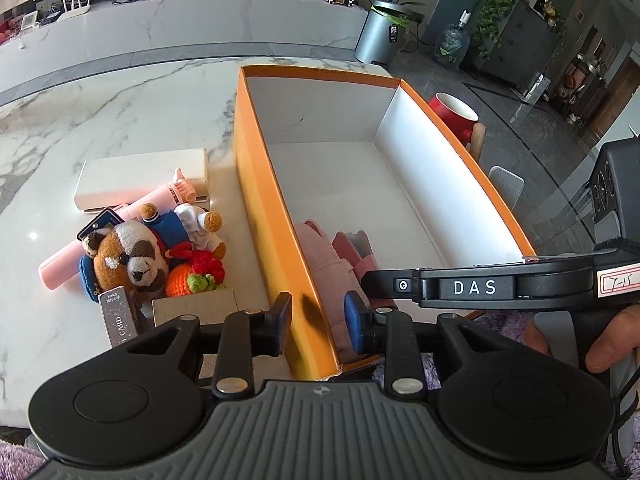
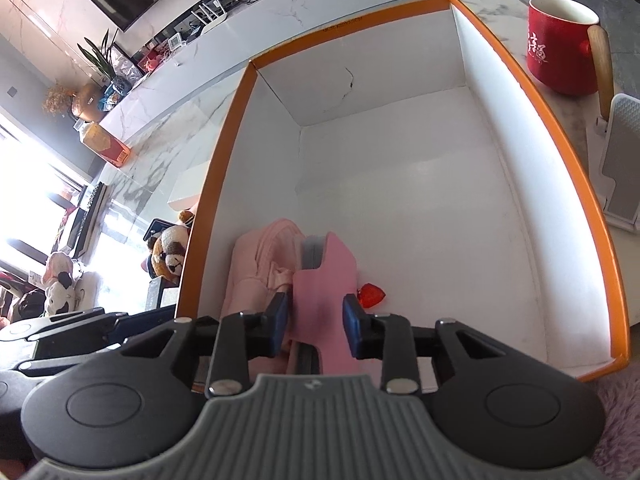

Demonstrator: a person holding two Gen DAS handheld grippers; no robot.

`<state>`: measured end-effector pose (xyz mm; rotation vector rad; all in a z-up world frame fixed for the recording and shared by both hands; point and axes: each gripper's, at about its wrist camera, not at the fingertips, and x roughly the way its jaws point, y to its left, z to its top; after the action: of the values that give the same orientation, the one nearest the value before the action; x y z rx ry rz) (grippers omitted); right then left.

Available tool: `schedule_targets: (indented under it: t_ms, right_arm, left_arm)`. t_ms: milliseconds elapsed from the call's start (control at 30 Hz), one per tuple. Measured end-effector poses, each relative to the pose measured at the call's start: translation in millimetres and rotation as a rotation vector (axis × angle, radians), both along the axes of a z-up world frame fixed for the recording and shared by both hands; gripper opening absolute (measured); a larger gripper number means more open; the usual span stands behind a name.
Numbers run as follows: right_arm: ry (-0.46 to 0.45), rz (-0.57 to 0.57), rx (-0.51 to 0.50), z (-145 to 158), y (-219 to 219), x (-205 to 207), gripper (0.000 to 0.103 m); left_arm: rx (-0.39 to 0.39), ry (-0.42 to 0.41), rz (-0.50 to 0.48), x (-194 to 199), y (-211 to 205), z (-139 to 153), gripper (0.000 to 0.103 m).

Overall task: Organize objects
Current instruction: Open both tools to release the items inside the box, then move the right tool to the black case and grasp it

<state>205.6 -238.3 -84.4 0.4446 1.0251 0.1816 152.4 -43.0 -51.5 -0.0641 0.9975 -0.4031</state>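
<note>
An orange box point(image 1: 276, 216) is seen on the marble bench point(image 1: 120, 120). The left tongs point(image 1: 318, 322) are held apart astride the box's left wall near its near corner. The right tongs point(image 2: 316, 328) are held apart around a pink case point(image 2: 326, 276) inside the box, beside a pink pouch point(image 2: 256, 268). Plush toys point(image 1: 132, 256) are heaped left of the box.

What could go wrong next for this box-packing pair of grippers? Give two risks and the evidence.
1. The left gripper straddles the orange box wall; closing or shifting could drag or tip it.
2. The right gripper is open around the pink case, which stands on edge against the pink pouch; backing out might topple it onto the red strawberry charm.
</note>
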Motion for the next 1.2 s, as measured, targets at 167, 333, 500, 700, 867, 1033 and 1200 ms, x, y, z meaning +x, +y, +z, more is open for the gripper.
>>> schedule_targets:
  t_ms: [167, 333, 500, 700, 867, 1033, 1200]
  right_arm:
    - [-0.008, -0.004, 0.005, 3, -2, -2, 0.037]
    - [-0.024, -0.002, 0.001, 7, -2, -6, 0.038]
    - [-0.063, -0.001, -0.006, 18, -1, -12, 0.039]
    - [-0.188, 0.068, 0.003, 48, 12, -37, 0.039]
    - [-0.256, 0.164, 0.021, 63, 32, -63, 0.039]
    - [-0.232, 0.294, 0.017, 53, 61, -83, 0.041]
    - [-0.124, 0.354, -0.049, 7, 93, -81, 0.044]
  left_arm:
    - [-0.007, -0.020, 0.005, -2, 3, 6, 0.036]
    - [-0.024, -0.043, 0.007, -7, 10, 15, 0.037]
    - [-0.031, -0.072, 0.007, -18, 20, 27, 0.044]
    - [0.016, -0.078, 0.012, -37, 45, 36, 0.049]
    - [0.064, -0.038, 0.032, -56, 66, 26, 0.051]
    - [0.072, 0.022, 0.045, -69, 78, 6, 0.051]
    - [0.090, 0.078, 0.040, -68, 81, -21, 0.051]
